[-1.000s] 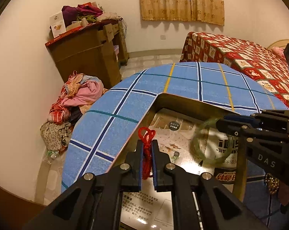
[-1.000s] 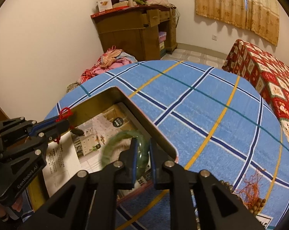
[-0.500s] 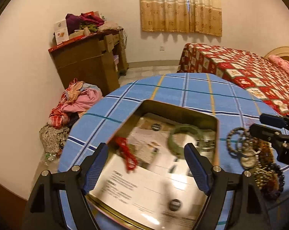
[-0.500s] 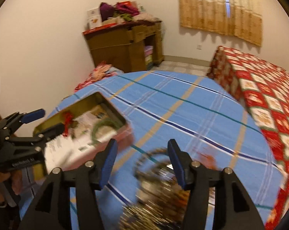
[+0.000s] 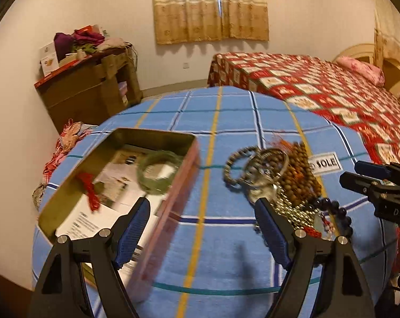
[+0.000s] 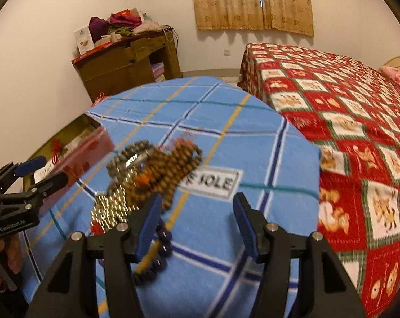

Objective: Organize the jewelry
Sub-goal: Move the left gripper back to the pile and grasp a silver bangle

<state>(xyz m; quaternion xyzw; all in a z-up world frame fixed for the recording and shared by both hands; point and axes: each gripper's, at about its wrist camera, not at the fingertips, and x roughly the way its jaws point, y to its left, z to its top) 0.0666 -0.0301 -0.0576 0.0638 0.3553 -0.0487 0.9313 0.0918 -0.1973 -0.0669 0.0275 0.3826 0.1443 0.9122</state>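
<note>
An open gold tin (image 5: 115, 143) on the blue checked tablecloth holds a green bangle (image 5: 160, 172) and a red cord (image 5: 90, 193) on printed paper. To its right lies a jewelry pile (image 5: 279, 180): brown wooden beads (image 5: 300, 169), a grey bead bracelet (image 5: 234, 167), a gold chain (image 5: 295, 212) and dark purple beads (image 5: 337, 212). My left gripper (image 5: 201, 212) is open and empty, between tin and pile. My right gripper (image 6: 197, 206) is open and empty just right of the pile (image 6: 152, 169), its left finger over the dark beads (image 6: 163, 241).
A white label (image 5: 324, 163) is sewn on the cloth beside the pile. A bed with a red patterned cover (image 5: 319, 87) stands close to the table's right. A wooden dresser (image 5: 88, 90) and clothes on the floor (image 5: 67, 137) are at the left.
Both grippers opened: the red cord and the green bangle dropped into the tin. Both then swung right, away from the tin toward the jewelry pile.
</note>
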